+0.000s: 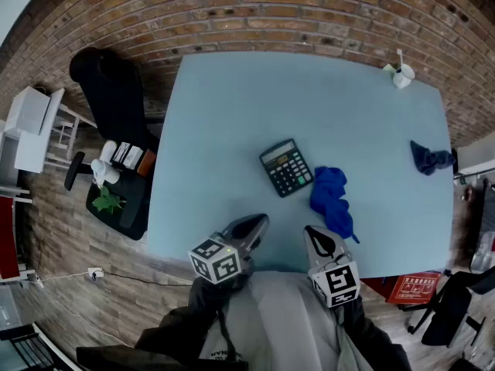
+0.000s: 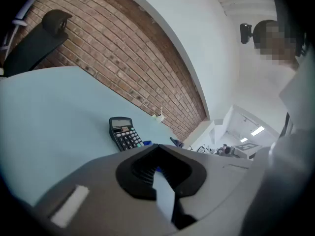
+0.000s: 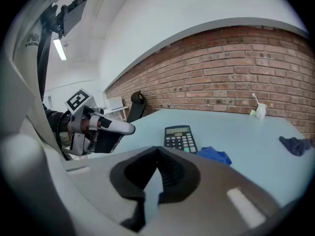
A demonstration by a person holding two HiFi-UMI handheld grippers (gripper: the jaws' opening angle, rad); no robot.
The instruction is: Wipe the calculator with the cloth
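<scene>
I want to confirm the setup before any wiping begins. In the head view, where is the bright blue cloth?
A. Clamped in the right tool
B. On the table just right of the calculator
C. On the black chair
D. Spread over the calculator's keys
B: the bright blue cloth lies crumpled on the table just right of the calculator, whose keys are uncovered. The right tool is shut and empty.

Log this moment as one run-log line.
left gripper: shut, empty | right gripper: shut, empty | calculator: on table, untouched | blue cloth: beside calculator, ungrasped | wipe: not started
</scene>
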